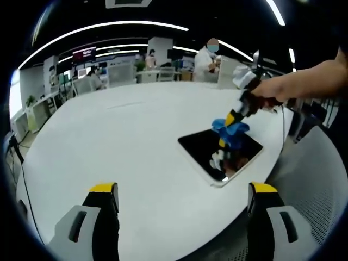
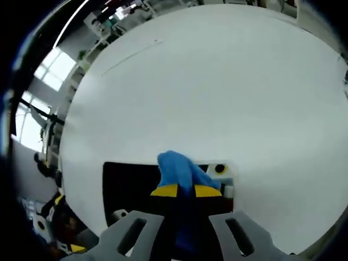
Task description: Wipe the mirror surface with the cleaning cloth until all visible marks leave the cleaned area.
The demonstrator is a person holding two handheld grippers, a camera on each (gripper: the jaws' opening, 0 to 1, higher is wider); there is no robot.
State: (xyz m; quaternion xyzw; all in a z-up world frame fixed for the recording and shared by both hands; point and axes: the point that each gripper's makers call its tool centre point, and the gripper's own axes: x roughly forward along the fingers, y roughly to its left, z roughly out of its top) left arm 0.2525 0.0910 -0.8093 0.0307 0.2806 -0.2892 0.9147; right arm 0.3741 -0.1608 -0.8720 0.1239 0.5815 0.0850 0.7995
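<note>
A dark rectangular mirror [image 1: 198, 147] in a pale frame lies flat near the right edge of the white table [image 1: 125, 141]. In the left gripper view a person's hand [image 1: 283, 89] brings my right gripper [image 1: 230, 118] in from the right, pressing a blue cleaning cloth [image 1: 235, 131] onto the mirror's far part. In the right gripper view the right gripper [image 2: 186, 191] is shut on the cloth [image 2: 176, 167], which bunches over the mirror [image 2: 128, 185]. My left gripper [image 1: 184, 190] hovers open over the table in front of the mirror, holding nothing.
A grey mesh chair [image 1: 321, 179] stands past the table edge on the right. Behind the table are desks, chairs and seated and standing people [image 1: 206, 60]. Windows [image 2: 38, 92] show beyond the table's far side.
</note>
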